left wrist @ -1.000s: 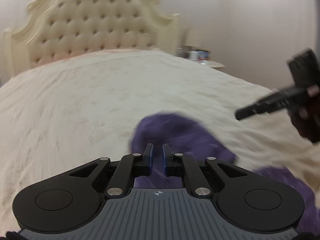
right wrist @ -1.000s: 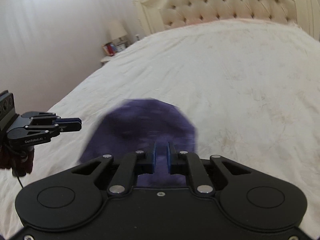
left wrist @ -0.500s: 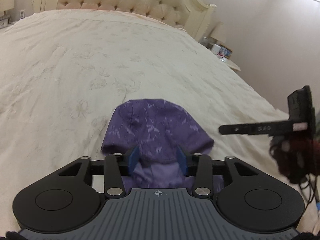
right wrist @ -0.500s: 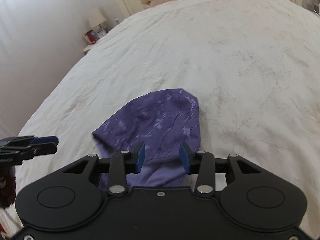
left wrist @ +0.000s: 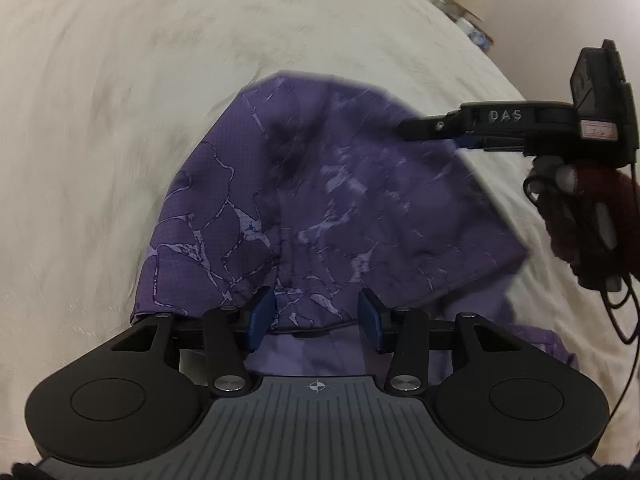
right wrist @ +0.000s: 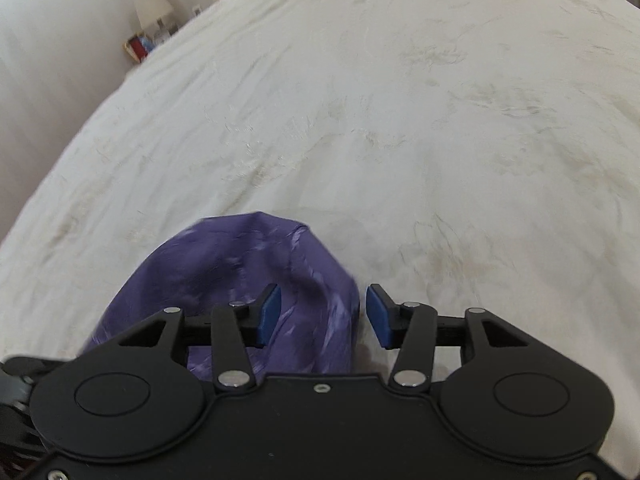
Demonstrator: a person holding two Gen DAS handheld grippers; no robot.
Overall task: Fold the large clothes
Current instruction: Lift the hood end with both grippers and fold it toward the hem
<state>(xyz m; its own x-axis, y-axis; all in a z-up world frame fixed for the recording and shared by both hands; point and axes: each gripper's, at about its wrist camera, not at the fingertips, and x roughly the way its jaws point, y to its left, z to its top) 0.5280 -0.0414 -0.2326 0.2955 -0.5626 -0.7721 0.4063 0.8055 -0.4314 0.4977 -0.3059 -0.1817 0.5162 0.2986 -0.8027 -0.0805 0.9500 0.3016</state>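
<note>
2 grippers are hovering over a purple garment (left wrist: 320, 200) lying on the near part of a cream bedspread (left wrist: 100, 140). Left gripper (left wrist: 316, 316) is standing released, pads clear of the cloth. Right gripper (right wrist: 322, 314) is spreading its jaws, fabric showing between them but not pinched. Judging by this, a fold is just being laid down; next, each tool is needing a fresh edge to pinch. Thin, marbled fabric is forming a rounded, slightly rumpled shape, while the bedspread is looking soft and faintly embroidered.
</note>
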